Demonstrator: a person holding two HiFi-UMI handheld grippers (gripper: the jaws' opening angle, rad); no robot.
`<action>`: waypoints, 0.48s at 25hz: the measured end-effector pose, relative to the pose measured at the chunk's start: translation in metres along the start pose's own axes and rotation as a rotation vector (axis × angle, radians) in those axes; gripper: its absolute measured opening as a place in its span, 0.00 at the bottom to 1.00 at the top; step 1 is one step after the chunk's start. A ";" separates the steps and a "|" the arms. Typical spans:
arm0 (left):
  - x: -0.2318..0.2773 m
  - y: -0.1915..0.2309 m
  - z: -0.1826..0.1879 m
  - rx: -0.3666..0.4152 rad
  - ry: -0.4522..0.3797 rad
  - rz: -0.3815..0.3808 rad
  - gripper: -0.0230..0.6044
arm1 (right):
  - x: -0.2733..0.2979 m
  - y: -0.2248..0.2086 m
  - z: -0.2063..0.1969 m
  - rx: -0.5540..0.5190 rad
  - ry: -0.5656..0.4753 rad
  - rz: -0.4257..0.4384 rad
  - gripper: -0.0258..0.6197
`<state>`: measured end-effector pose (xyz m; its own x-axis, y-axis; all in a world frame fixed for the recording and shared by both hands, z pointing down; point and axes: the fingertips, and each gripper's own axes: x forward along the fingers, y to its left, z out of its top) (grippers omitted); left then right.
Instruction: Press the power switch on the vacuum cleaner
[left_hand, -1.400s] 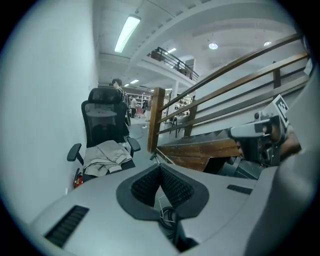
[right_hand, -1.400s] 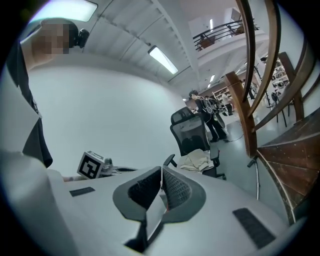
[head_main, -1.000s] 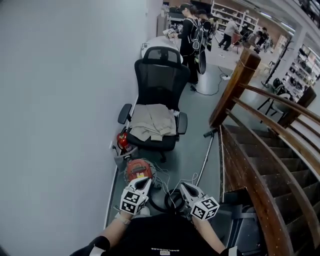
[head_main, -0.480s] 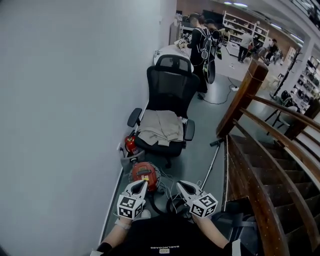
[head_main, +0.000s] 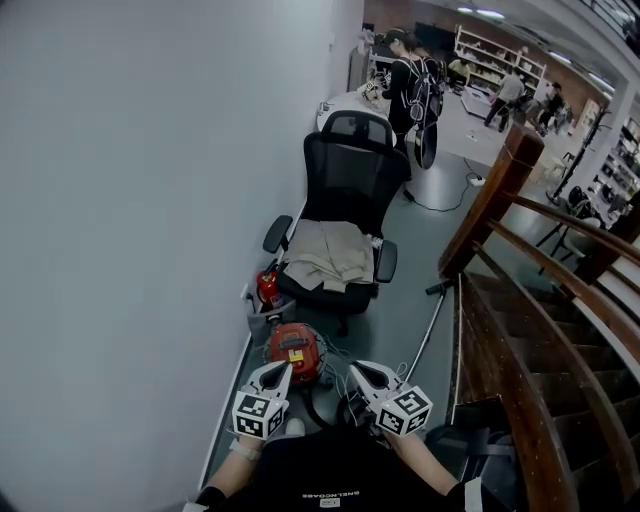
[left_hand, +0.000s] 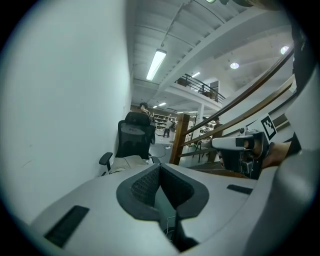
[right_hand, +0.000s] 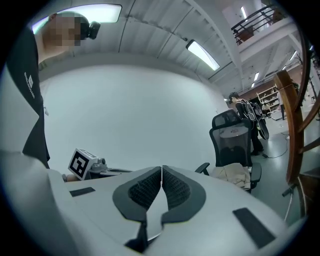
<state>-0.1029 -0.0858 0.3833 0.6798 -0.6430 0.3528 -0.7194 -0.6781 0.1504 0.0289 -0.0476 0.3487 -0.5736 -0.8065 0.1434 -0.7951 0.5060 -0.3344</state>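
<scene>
A red canister vacuum cleaner sits on the grey floor by the white wall, with a yellow patch on its top. Its black hose loops beside it and a metal wand lies toward the stairs. My left gripper hovers just short of the vacuum's near edge, its jaws shut and empty. My right gripper is held to the right, over the hose, also shut with nothing in it. In the left gripper view my left gripper points at the chair; the right gripper faces the wall.
A black office chair with beige cloth on its seat stands beyond the vacuum. A red extinguisher and grey bin sit at the wall. A wooden stair rail runs along the right. People stand far back.
The view has shifted forward, so the vacuum, chair and rail sit lower and more central. Both grippers stay shut and keep their places near the vacuum.
</scene>
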 end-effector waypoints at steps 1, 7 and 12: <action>-0.001 0.000 0.000 -0.002 -0.001 0.001 0.06 | 0.000 -0.001 -0.001 0.011 -0.003 -0.002 0.09; 0.001 0.003 -0.005 -0.028 0.011 -0.009 0.06 | 0.000 -0.002 -0.005 0.049 -0.006 -0.014 0.09; 0.005 -0.004 -0.005 -0.023 0.017 -0.032 0.06 | -0.003 -0.002 -0.006 0.051 -0.005 -0.030 0.09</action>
<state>-0.0974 -0.0849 0.3891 0.7004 -0.6145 0.3632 -0.7004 -0.6898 0.1835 0.0314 -0.0444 0.3542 -0.5486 -0.8226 0.1498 -0.8007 0.4653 -0.3774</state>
